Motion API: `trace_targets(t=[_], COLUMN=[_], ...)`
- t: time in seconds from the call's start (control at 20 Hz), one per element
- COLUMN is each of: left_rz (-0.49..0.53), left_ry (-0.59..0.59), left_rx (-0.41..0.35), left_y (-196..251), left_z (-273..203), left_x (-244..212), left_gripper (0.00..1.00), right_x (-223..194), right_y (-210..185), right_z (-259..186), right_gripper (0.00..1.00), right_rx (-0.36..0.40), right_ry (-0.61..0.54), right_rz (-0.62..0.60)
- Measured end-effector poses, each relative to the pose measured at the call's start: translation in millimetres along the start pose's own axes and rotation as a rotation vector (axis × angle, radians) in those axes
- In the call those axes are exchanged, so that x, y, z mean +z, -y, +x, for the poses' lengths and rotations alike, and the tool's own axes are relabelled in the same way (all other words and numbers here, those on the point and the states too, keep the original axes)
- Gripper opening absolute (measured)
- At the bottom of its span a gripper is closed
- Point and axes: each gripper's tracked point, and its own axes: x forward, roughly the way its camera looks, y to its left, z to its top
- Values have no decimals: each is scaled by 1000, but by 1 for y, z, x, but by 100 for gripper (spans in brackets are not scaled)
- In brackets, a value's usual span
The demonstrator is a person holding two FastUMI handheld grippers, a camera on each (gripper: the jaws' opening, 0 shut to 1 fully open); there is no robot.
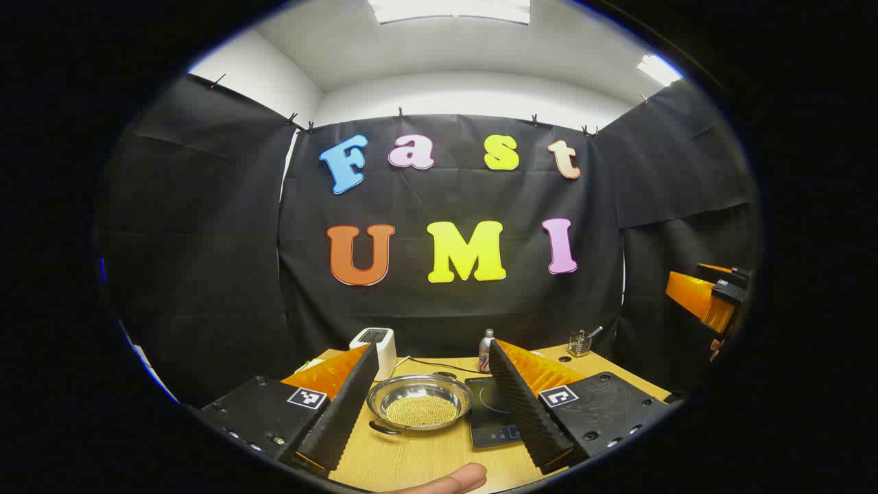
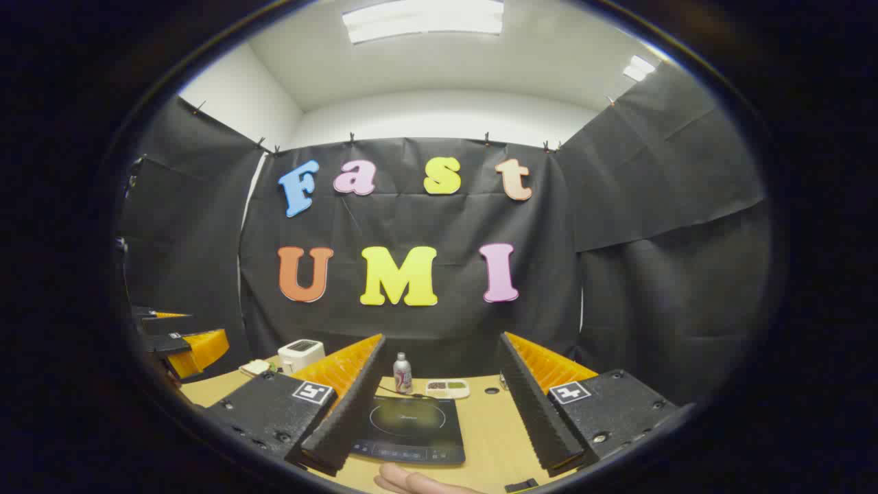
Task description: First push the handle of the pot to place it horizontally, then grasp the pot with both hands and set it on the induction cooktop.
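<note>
A shallow steel pot (image 1: 420,403) holding small yellow grains sits on the wooden table (image 1: 411,456), one dark handle at its near left and one at its far right. The black induction cooktop (image 1: 492,413) lies just to its right; in the right gripper view the cooktop (image 2: 408,429) is straight ahead. My left gripper (image 1: 429,405) is open above the table, its fingers framing the pot from a distance. My right gripper (image 2: 432,412) is open too, its fingers framing the cooktop. The right gripper (image 1: 706,295) hangs at the far right of the left gripper view.
A white box-shaped appliance (image 1: 377,346), a small bottle (image 1: 485,348) and a small cup with a utensil (image 1: 580,342) stand along the table's back edge. A small white dish (image 2: 447,388) lies behind the cooktop. A fingertip (image 1: 453,479) shows at the bottom.
</note>
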Motion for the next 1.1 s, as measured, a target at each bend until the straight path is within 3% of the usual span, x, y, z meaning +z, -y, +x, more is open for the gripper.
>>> trace_targets(t=[0.6, 1.0, 1.1], left_rz=[-15, -56, -46], left_ry=[2, -56, -53], left_rx=[-4, 35, 32], left_y=[-2, -17, -18], left_z=[11, 37, 46], left_x=[-11, -39, -46], left_gripper=[96, 96, 92], right_x=[-6, -16, -17], right_y=[2, 6, 6], right_z=[1, 4, 6], right_gripper=[98, 98, 98], right_rx=[6, -4, -4], right_ry=[13, -3, -8], right_rz=[-13, -14, -8])
